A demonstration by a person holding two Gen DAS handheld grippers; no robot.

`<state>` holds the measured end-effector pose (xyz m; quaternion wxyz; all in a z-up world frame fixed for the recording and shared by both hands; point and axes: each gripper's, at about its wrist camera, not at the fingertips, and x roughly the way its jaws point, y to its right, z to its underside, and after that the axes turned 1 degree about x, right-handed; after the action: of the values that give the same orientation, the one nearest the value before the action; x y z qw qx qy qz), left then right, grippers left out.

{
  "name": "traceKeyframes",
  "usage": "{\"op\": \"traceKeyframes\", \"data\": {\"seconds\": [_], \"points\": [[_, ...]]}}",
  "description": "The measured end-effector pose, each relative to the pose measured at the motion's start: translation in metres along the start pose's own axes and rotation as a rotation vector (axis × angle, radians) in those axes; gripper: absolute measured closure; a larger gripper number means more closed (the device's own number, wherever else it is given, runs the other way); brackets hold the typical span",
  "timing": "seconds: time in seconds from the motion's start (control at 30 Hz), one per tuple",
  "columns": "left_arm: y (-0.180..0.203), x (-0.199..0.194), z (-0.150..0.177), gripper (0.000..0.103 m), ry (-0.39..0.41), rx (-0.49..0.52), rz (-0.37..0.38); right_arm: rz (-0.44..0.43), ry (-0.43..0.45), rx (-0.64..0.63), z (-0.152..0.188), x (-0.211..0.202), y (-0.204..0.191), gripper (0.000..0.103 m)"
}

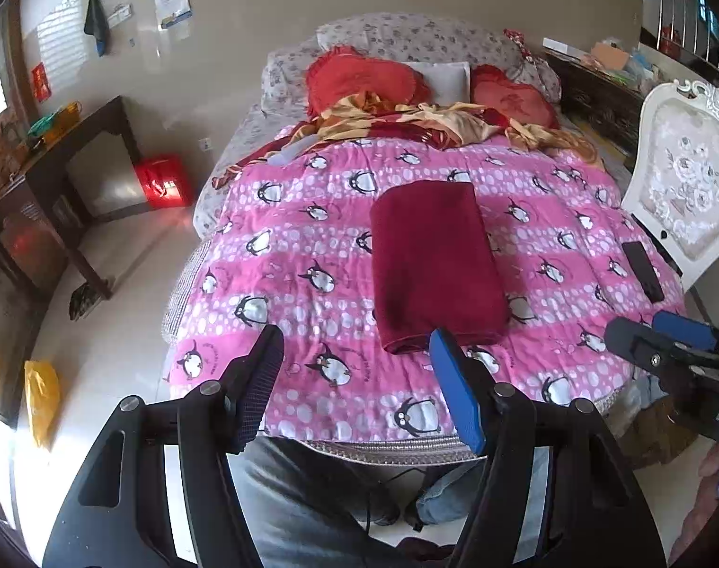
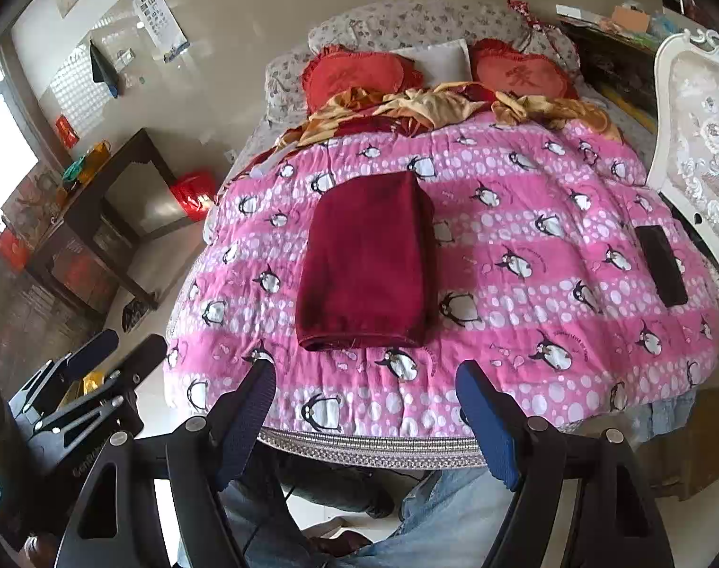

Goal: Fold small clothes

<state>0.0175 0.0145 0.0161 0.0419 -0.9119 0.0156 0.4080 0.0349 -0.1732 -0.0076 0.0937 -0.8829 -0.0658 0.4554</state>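
Dark red cloth (image 1: 437,265), folded into a neat oblong, is laid flat near the middle of a pink penguin-print quilt (image 1: 288,255), its rolled near edge turned toward the foot of the bed (image 1: 387,452). No gripper is in contact with it.

Left gripper (image 1: 357,388): held above the foot of the bed, jaws spread, nothing between them. One finger is faced with a dark ribbed pad, the other with a blue pad. The folded cloth is seen just beyond the blue fingertip.

Right gripper (image 2: 364,416): likewise held clear of the quilt, jaws spread wide and empty, the folded cloth lying ahead between the lines of its two fingers.

Black flat item (image 1: 643,270), possibly a phone, though the view is too small to be sure: placed on the quilt near its right edge, well apart from the cloth.

Red heart-shaped cushions (image 2: 359,73): two, set at the head of the bed, with a white pillow (image 2: 435,59) between them and crumpled yellow and red fabric (image 2: 430,106) heaped in front.

White ornate chair (image 1: 681,184): placed beside the bed on the right.

Dark wooden side table (image 1: 75,161): placed on the tiled floor to the left, a red bag (image 1: 163,180) beside it.

Grey and blue trouser legs (image 1: 302,501) of a person are seen below the grippers.
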Motion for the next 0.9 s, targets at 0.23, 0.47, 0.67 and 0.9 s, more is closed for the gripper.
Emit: {"op": "traceKeyframes", "data": {"seconds": [0.23, 0.47, 0.67, 0.9], "points": [[0.000, 0.000, -0.001, 0.038, 0.007, -0.012, 0.008, 0.004, 0.007, -0.001, -0.003, -0.001, -0.002, 0.027], [-0.004, 0.005, -0.008, 0.038, 0.051, -0.030, -0.032, -0.015, -0.015, -0.024, -0.011, 0.013, -0.006, 0.027], [-0.002, 0.022, -0.015, 0.038, -0.017, -0.015, 0.030, 0.000, -0.023, -0.017, -0.021, 0.028, 0.000, 0.027], [0.002, 0.028, -0.015, 0.038, -0.026, -0.005, -0.012, 0.024, -0.032, 0.000, -0.026, 0.040, 0.009, 0.027]]}}
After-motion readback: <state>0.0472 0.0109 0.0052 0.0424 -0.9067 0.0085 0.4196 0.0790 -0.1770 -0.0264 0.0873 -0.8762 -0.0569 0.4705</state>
